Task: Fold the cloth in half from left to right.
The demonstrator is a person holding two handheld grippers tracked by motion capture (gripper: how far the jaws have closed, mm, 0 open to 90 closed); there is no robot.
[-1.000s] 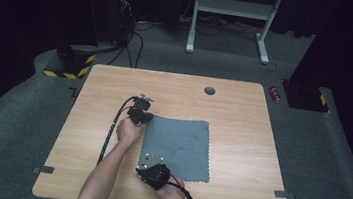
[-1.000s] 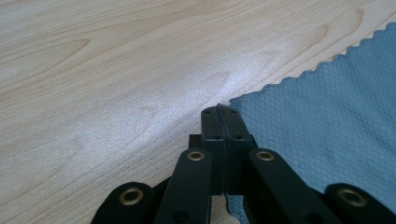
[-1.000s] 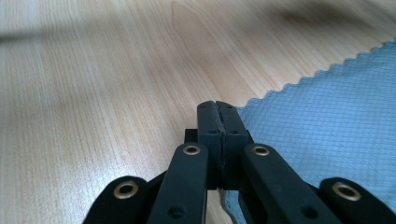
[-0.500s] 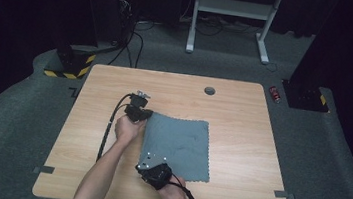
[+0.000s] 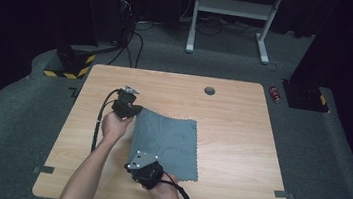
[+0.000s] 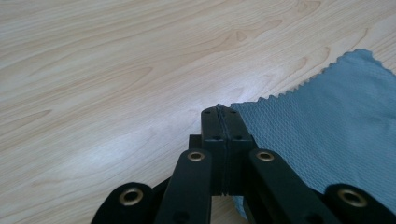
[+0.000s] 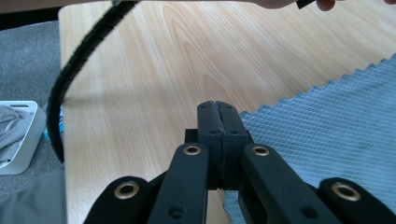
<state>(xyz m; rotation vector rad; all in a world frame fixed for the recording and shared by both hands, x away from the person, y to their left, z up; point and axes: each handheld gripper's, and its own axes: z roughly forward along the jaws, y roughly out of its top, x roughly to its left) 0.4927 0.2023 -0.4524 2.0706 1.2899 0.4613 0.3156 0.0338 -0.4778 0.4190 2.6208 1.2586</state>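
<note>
High view: both hand-held grippers clamp cloth (image 5: 169, 141) corners | table (image 5: 233, 116) grommet (image 5: 209, 90) far

The cloth (image 6: 336, 135) is looking like grey woven fabric, matt, with a fine waffle texture and a zigzag-cut edge. The tabletop (image 5: 243, 112) is showing pale wood grain, smooth and slightly shining. The left gripper (image 6: 223, 113) and the right gripper (image 7: 217, 108) are looking like matt black plastic with brass-coloured rivets.
</note>
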